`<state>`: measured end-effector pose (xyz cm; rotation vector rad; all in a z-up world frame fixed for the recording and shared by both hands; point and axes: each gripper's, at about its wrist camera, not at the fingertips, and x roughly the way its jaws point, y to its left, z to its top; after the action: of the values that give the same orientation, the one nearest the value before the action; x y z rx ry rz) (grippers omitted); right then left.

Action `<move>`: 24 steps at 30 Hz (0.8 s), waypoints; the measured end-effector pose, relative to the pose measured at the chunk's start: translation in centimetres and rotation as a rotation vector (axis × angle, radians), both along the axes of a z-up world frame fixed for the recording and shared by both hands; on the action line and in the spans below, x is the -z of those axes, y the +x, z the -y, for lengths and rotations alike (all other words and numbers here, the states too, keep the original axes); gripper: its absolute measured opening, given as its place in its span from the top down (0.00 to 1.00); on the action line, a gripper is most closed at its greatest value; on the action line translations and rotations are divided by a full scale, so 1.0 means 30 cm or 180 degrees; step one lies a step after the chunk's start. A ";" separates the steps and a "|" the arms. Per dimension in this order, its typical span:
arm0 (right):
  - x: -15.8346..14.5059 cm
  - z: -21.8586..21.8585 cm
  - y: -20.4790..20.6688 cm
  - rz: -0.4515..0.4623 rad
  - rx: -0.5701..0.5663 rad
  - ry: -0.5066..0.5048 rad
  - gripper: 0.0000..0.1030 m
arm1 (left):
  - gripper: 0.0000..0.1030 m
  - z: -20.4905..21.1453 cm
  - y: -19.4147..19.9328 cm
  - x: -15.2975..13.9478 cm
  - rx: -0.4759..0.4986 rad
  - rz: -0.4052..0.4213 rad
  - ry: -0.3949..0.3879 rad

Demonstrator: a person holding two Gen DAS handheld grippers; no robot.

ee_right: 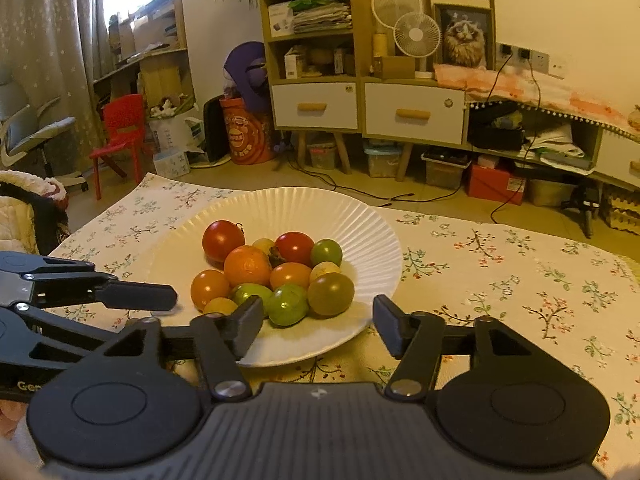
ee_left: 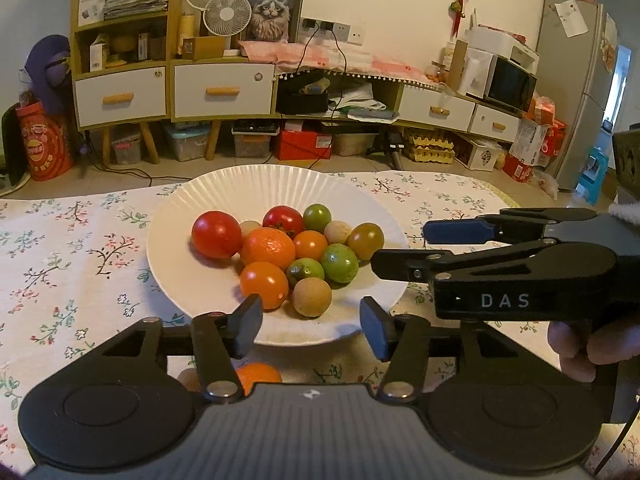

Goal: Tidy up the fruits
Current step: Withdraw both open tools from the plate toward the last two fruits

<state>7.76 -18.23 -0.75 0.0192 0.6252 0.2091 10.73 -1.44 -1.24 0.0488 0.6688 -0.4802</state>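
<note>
Landmark: plate [ee_left: 168, 236]. Near to far.

Left gripper [ee_left: 311, 326] hovers at the plate's near rim, jaws apart, nothing between the pads. Right gripper [ee_right: 318, 328] is also at the near rim, released and empty; in the left view it comes in from the plate's right side. Neither touches fruit.

Just short of the plate, on the cloth [ee_left: 72, 264], an orange fruit [ee_left: 258, 374] lies loose, half hidden under the left gripper. Beside it there may be a pale round thing; I cannot tell what.

On the plate, near part: tan ball [ee_left: 311, 296], orange tomato [ee_left: 264, 284], green ones [ee_left: 339, 263]. Middle: mandarin [ee_left: 267, 248]. Far part: red tomatoes [ee_left: 216, 234], one small green.

Step in hand, by judgement: pile looks nearly done, so the stray orange fruit comes next.

How to do it well:
- Pull the left gripper back off the rim; the fruit sits under the linkage, not between the fingers.
- Drop the pads to either side at its widest part and close gently; soft skin, and it rolls.
- Set it in the plate's bare near-left part, low, so it doesn't knock the pile.
- Keep the right gripper clear of the rim.
</note>
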 end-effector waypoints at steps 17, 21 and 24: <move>-0.036 -0.022 -0.065 0.0020 0.0093 0.0037 0.09 | 0.19 -0.054 -0.068 -0.001 0.0047 -0.0004 0.0188; -0.036 -0.032 -0.079 0.0004 0.0073 0.0036 0.07 | 0.14 -0.064 -0.077 0.005 0.0037 -0.0025 0.0249; -0.032 -0.040 -0.089 -0.0012 0.0065 0.0028 0.05 | 0.11 -0.077 -0.081 0.010 0.0008 -0.0061 0.0265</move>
<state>5.10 -17.03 0.21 0.0346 0.6276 0.1921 8.31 0.87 -1.55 0.1238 0.7075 -0.4554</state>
